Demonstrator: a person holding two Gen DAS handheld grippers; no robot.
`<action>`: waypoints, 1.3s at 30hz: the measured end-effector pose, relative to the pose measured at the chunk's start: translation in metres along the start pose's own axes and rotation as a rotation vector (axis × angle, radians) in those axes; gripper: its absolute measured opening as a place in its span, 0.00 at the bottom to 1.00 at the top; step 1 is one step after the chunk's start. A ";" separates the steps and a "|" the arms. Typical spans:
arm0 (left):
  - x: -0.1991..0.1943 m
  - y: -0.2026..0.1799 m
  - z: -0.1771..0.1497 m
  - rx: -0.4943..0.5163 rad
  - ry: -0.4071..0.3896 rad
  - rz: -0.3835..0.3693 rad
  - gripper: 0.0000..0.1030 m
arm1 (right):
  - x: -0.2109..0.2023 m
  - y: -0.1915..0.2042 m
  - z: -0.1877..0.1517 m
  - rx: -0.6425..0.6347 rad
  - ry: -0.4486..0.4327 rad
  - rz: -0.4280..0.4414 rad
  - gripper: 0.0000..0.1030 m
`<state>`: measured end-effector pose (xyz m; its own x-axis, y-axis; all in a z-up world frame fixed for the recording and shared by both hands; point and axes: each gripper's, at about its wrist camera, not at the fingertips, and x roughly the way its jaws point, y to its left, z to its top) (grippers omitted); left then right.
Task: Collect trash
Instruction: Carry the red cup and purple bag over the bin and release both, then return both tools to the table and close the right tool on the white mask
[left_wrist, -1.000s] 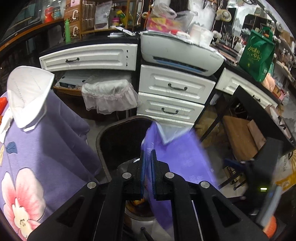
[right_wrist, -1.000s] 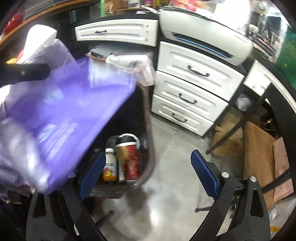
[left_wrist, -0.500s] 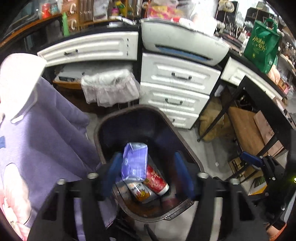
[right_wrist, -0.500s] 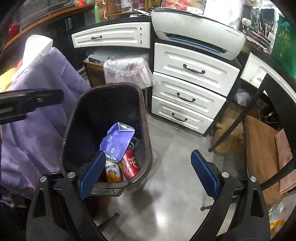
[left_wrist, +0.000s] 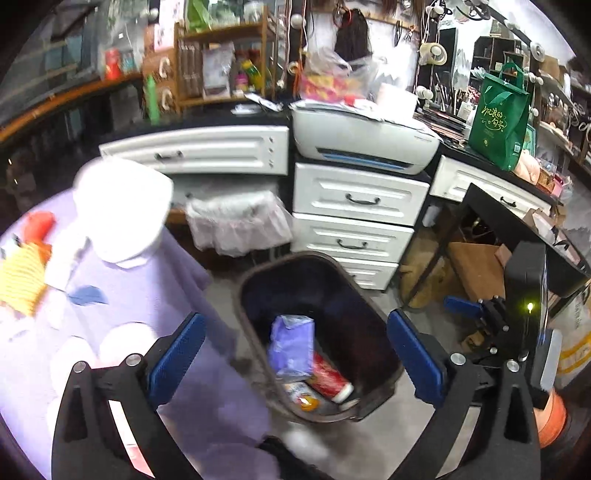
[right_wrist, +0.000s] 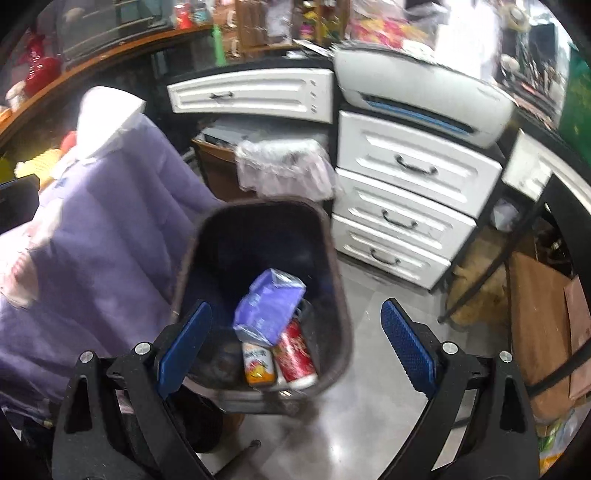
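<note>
The crumpled purple plastic wrapper (left_wrist: 291, 345) lies inside the dark oval waste bin (left_wrist: 373, 306), ahead of and between the spread blue-padded fingers of the left hand-held gripper (left_wrist: 295, 354), which is wide open and holds nothing. In this left wrist view the wrapper rests on top of a red can with a white end (left_wrist: 330, 380) and a small bottle with an orange and yellow label (left_wrist: 303, 395), both at the bottom of the bin. To the left of the gripper a lilac cloth with a white collar (left_wrist: 125, 280) drapes downward just beside the bin's rim. Beyond the bin stands a white chest of drawers with black handles (left_wrist: 354, 221), and on top of it sits a white printer (left_wrist: 364, 142); a green shopping bag (left_wrist: 498, 118) stands on the dark worktop (left_wrist: 480, 157) farther to the right. In the right wrist view the right hand-held gripper (right_wrist: 295, 343) is likewise wide open and empty, its two blue pads well apart on either side of the waste bin (right_wrist: 258, 221). The purple wrapper (right_wrist: 267, 308) lies directly ahead between the pads, over the red can (right_wrist: 295, 350) and the orange-labelled bottle (right_wrist: 258, 363), which lie side by side and touch. The lilac cloth (right_wrist: 110, 240) hangs to the left of the gripper, the chest of drawers (right_wrist: 406, 206) stands ahead to the right, and the printer (right_wrist: 424, 96) sits on it.
</note>
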<state>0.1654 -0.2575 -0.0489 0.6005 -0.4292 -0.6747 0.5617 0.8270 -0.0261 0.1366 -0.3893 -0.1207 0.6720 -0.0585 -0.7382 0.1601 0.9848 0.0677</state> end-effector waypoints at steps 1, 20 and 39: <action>-0.005 0.004 0.000 0.007 -0.001 0.018 0.95 | -0.002 0.006 0.004 -0.009 -0.010 0.010 0.89; -0.074 0.148 -0.025 -0.196 -0.054 0.273 0.95 | 0.005 0.123 0.092 -0.149 -0.142 0.196 0.89; -0.100 0.301 -0.031 -0.475 -0.095 0.450 0.80 | 0.092 0.182 0.179 -0.060 -0.059 0.312 0.58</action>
<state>0.2566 0.0453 -0.0121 0.7778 -0.0167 -0.6283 -0.0548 0.9940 -0.0942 0.3574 -0.2450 -0.0561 0.7227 0.2406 -0.6479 -0.1025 0.9644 0.2438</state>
